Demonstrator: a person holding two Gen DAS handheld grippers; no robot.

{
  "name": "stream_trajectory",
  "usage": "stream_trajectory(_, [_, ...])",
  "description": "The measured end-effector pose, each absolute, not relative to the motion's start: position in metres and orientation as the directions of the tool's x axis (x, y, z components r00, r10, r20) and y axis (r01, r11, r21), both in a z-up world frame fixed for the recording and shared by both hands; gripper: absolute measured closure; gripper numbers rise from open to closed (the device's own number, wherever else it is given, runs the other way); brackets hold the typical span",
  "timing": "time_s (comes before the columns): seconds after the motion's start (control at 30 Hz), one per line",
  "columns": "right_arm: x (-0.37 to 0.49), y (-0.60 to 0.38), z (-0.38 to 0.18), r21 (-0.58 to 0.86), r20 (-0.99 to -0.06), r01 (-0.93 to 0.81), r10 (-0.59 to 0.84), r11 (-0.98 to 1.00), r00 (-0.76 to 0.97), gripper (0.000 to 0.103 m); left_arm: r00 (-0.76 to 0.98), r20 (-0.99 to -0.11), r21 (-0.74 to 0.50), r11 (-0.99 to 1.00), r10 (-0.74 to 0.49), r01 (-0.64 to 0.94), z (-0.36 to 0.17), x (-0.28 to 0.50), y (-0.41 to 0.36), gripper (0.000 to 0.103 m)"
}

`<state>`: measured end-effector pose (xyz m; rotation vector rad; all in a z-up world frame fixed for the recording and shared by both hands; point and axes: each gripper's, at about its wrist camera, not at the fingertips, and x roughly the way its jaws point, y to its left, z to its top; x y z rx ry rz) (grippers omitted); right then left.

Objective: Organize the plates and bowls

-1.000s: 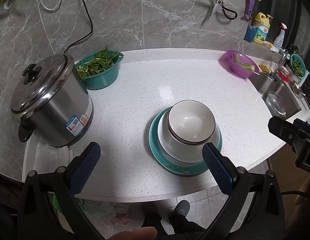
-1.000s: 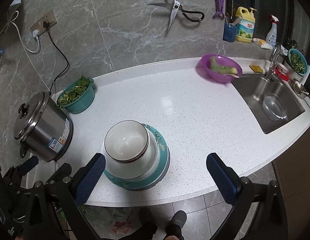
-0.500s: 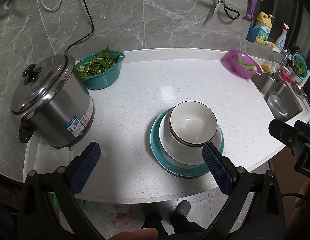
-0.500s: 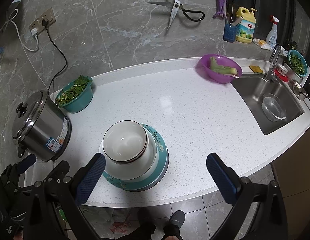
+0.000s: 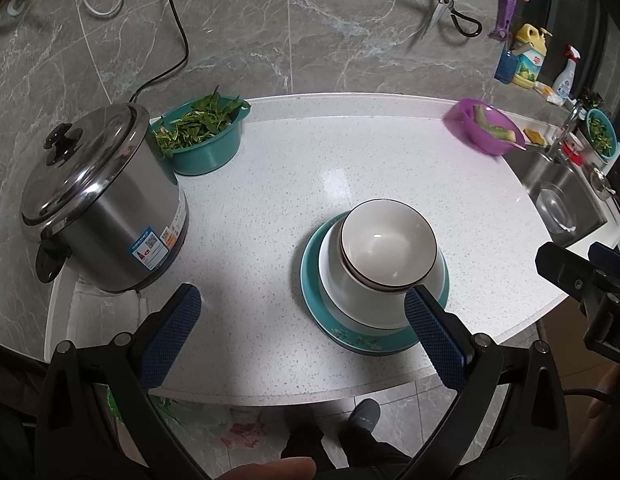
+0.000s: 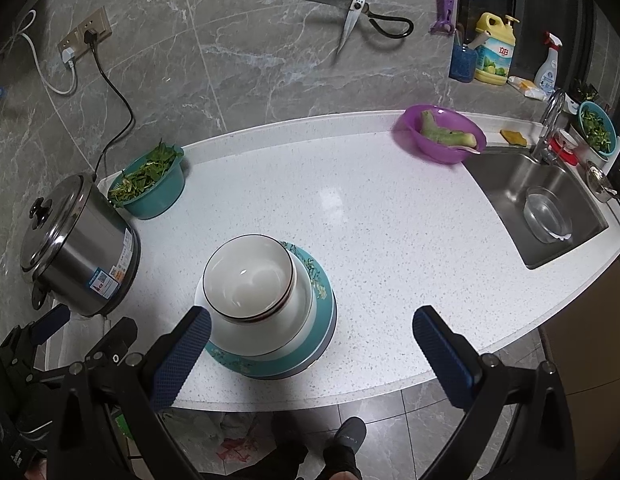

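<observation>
On teal plate (image 5: 315, 280), stacked bowls (image 5: 388, 248).

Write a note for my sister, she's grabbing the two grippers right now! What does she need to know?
Left gripper: open, holding nothing, hanging over the counter's front edge. Right gripper: open, holding nothing, just right of it.
The dishes are already stacked near the front of the white counter: the dark-rimmed bowl sits in a bigger white bowl, on the teal plates.
No loose plates or bowls show on the counter. A clear bowl sits in the sink.
Probably left: check whether the stack should be moved; I can't tell where it should go.
</observation>
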<state>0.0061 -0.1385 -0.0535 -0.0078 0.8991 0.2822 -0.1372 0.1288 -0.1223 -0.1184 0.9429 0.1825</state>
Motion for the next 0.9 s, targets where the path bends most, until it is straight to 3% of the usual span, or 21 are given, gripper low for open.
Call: stream_trajectory(0.9, [0.0095, -0.1382, -0.0564, 0.11, -0.778, -0.252, 0.242, 0.961, 0.58, 0.0, 0.568, -0.816, -0.014, 0.978, 0.108, -0.207, -0.1254, -0.1329, 0.1283, 0.0])
